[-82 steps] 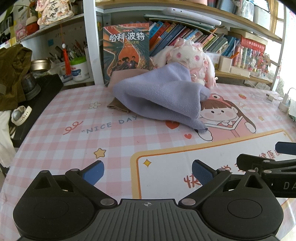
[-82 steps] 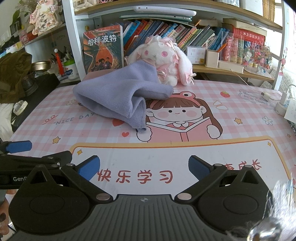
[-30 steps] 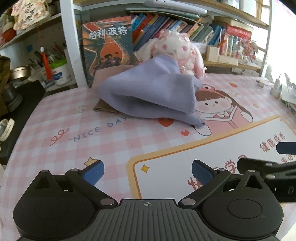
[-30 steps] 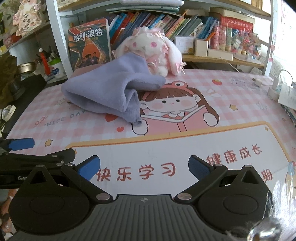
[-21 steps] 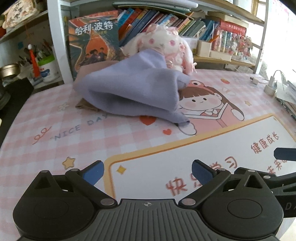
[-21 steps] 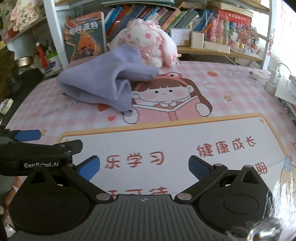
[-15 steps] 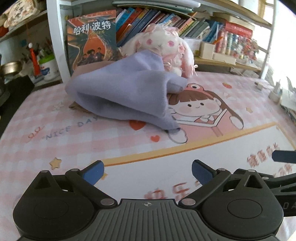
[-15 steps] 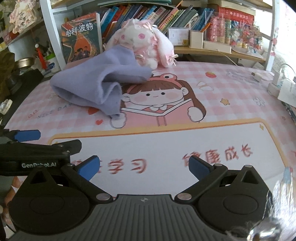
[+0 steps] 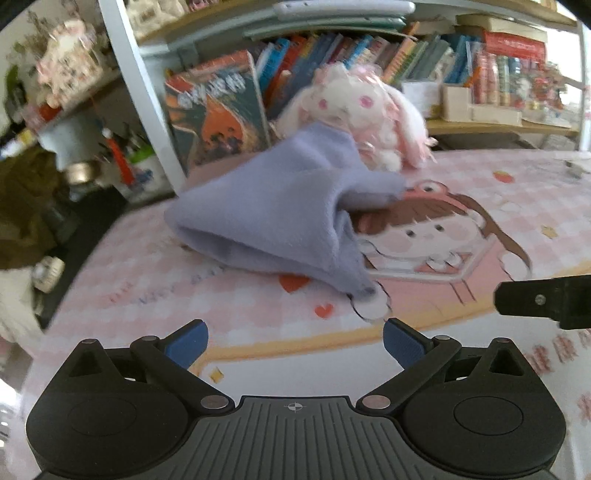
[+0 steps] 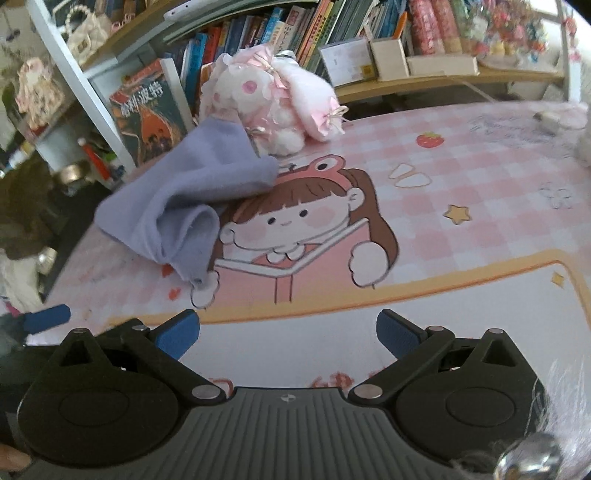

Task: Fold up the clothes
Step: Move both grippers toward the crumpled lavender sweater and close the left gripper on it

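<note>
A crumpled lavender fleece garment (image 9: pixel 280 214) lies heaped on the pink checked desk mat (image 9: pixel 258 314), its upper corner resting against a white and pink plush rabbit (image 9: pixel 354 110). A loose corner of the cloth (image 9: pixel 364 290) hangs toward me. My left gripper (image 9: pixel 293 341) is open and empty, a short way in front of that corner. In the right wrist view the same lavender garment (image 10: pixel 184 195) sits at the left, and my right gripper (image 10: pixel 286 332) is open and empty over the mat (image 10: pixel 461 177), to the right of the cloth.
An upright book (image 9: pixel 218 110) and a white shelf post (image 9: pixel 147 96) stand behind the cloth. The bookshelf (image 10: pixel 332 26) runs along the back. A dark olive garment (image 9: pixel 26 206) hangs off the left edge. The other gripper's black finger (image 9: pixel 543 297) juts in from the right.
Both grippers have moved forward toward the lavender garment, which now looks larger and nearer. Both stay open; the cloth has not moved.
</note>
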`<control>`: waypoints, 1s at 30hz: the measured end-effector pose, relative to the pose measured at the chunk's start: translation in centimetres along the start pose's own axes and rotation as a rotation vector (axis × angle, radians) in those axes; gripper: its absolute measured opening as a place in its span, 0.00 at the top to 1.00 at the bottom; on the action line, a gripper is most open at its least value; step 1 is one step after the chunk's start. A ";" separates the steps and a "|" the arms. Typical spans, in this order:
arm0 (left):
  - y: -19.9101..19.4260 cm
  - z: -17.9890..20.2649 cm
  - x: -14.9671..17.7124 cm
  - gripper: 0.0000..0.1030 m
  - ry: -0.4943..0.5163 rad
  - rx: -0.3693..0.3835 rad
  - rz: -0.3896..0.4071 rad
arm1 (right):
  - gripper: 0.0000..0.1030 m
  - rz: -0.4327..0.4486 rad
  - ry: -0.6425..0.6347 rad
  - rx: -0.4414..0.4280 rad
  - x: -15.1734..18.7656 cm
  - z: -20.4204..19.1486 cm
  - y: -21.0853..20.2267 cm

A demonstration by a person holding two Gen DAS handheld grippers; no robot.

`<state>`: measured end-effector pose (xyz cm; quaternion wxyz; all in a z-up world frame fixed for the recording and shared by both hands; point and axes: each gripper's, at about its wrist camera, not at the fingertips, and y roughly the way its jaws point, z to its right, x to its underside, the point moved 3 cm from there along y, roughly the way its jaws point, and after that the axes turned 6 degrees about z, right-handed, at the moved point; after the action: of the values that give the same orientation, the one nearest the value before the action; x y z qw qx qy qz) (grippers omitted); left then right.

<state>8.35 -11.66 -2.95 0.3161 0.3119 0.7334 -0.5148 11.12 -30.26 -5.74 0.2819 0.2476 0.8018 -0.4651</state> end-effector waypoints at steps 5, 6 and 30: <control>1.4 1.3 -1.8 0.01 0.046 -0.067 0.051 | 0.00 0.006 0.025 -0.038 -1.5 0.9 0.4; 1.9 1.7 -2.1 0.01 0.061 -0.080 0.059 | 0.00 0.010 0.028 -0.039 -1.7 1.1 0.4; 2.6 -0.2 -2.8 0.92 -0.021 -0.104 0.019 | 0.00 -0.041 0.200 -0.167 -2.3 3.9 -0.1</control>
<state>12.01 -11.16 -2.18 0.3445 0.2968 0.7527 -0.4761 13.56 -34.03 -5.73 0.2105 0.2523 0.8666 -0.3754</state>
